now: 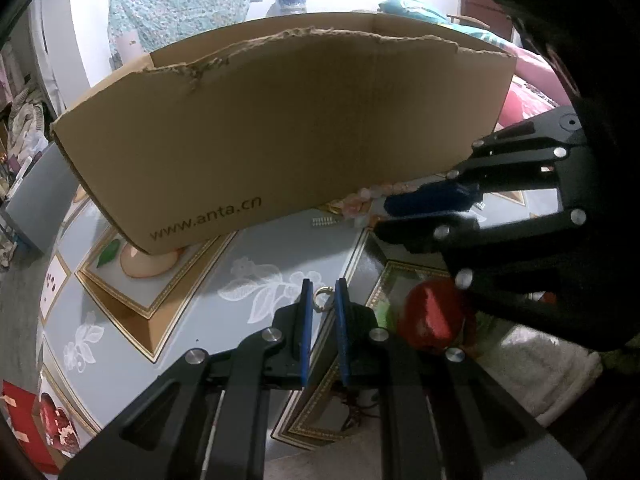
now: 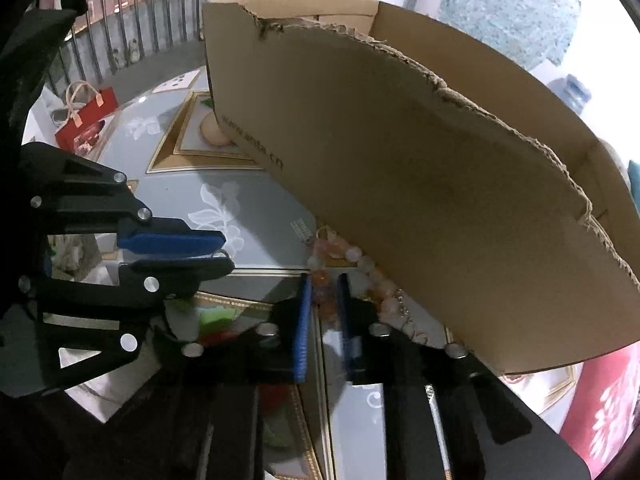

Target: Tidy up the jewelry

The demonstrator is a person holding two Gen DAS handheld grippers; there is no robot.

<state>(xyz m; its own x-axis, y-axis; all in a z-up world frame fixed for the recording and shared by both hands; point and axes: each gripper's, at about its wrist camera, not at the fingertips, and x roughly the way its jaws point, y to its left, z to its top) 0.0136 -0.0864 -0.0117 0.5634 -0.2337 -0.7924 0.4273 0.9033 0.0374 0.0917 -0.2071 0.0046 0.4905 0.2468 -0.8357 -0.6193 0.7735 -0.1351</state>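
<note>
Far left in the left wrist view: a red gift bag (image 1: 24, 420) at the edge of the glass tabletop (image 1: 224, 248), its surface printed with white flowers and gold-framed panels. Above that, a torn-rimmed cardboard box (image 1: 280, 136) marked "www.anta.cn", standing on the table and filling the middle of the view. At bottom centre, the left gripper (image 1: 322, 300), blue pads narrowly apart and closed on a small gold ring (image 1: 322, 300) held between the fingertips above the table. Further right, against the foot of the box, a small metal comb-like clip (image 1: 324, 222) and just beside it a pink bead bracelet (image 1: 374, 194) lying on the glass. At the right edge, the right gripper (image 1: 384, 216), reaching toward the beads, fingers close together with only a slim gap; whether clamped on anything, cannot tell from here. In the right wrist view, left to right: the same gift bag (image 2: 86, 118), the left gripper (image 2: 226, 252) seen side-on with the ring (image 2: 222, 254) pinched at its tips, then the right gripper (image 2: 323, 288) low over the glass, pads straddling a few beads of the bracelet (image 2: 340, 252), contact with them unclear, and the box (image 2: 440, 184) wall close on the right.
</note>
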